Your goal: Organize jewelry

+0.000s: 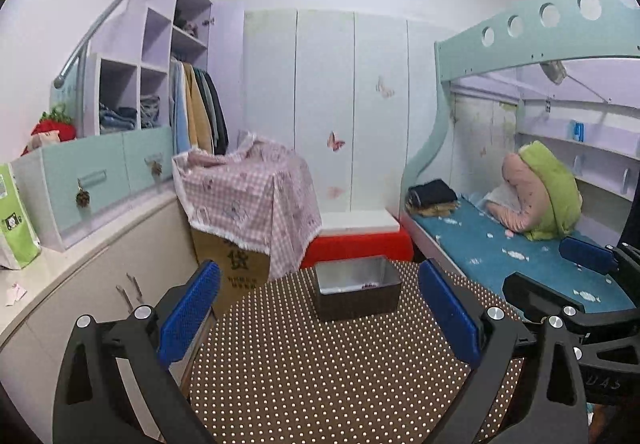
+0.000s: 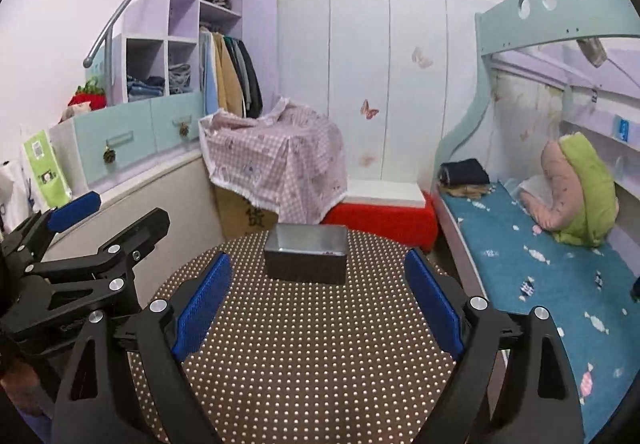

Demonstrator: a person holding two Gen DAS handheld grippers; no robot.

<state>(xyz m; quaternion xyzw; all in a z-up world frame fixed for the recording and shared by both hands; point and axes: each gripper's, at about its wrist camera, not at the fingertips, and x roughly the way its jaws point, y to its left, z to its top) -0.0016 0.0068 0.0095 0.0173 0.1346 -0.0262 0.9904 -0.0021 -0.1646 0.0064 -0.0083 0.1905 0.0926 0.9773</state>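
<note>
Left gripper (image 1: 320, 324), right gripper (image 2: 318, 302): both wide, empty, short of open rectangular metal box (image 1: 357, 286) on brown dotted worktop (image 1: 320, 384). Small reddish jewelry (image 1: 369, 285) inside box. Worktop bare around box; task judged nearly done.

Round dotted table (image 1: 328, 372): bare surface between both gripper positions and the far edge. Sole obstacle on it: open metal box (image 1: 357, 290), at the far edge, centred. Flanking: cardboard carton under checked cloth (image 1: 248, 204) at left rear; bed (image 2: 540, 268) close along the right side.
</note>
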